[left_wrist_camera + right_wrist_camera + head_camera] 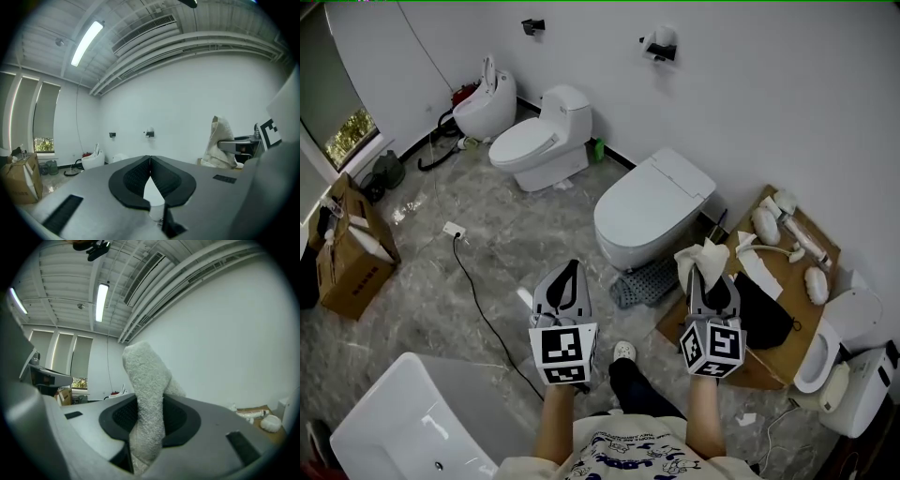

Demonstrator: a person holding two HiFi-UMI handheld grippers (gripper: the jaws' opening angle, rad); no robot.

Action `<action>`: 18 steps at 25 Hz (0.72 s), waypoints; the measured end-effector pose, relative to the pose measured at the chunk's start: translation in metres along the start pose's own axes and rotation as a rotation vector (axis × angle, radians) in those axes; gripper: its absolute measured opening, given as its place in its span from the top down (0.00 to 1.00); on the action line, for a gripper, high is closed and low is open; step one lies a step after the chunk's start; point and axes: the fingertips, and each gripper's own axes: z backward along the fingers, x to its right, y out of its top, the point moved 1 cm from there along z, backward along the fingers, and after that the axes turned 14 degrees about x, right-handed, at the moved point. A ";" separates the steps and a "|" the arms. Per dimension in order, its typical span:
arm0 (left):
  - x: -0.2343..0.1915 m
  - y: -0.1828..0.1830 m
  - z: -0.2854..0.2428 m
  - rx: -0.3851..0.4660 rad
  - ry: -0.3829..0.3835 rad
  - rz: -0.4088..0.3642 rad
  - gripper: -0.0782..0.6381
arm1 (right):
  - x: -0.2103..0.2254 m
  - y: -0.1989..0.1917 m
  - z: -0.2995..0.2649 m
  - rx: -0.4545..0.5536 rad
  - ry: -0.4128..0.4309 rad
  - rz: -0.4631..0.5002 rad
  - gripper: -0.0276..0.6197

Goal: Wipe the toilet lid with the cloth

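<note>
The right hand-held gripper (710, 281) was clamped on the white cloth (700, 256), held apart from the closed toilet lid (649, 199). The left hand-held gripper (570, 272) was closed and empty.

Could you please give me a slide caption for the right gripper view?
Right gripper shut on a pale cloth standing upright, white wall beyond.
</note>
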 end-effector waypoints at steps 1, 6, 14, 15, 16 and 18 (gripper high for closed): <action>-0.002 -0.001 -0.016 0.003 0.002 -0.002 0.88 | 0.004 -0.003 -0.016 0.000 0.003 0.001 0.78; -0.013 -0.002 -0.097 0.011 0.014 -0.005 0.88 | 0.026 -0.011 -0.099 0.004 0.018 0.005 0.78; -0.031 -0.016 -0.190 0.004 0.059 -0.009 0.88 | 0.048 -0.031 -0.195 0.007 0.054 0.008 0.78; -0.033 -0.018 -0.198 0.001 0.063 -0.011 0.88 | 0.050 -0.033 -0.203 0.005 0.056 0.005 0.78; -0.033 -0.020 -0.206 -0.003 0.067 -0.012 0.88 | 0.053 -0.036 -0.210 0.003 0.059 0.002 0.78; -0.035 -0.023 -0.221 -0.009 0.073 -0.012 0.88 | 0.057 -0.042 -0.225 -0.005 0.067 0.000 0.78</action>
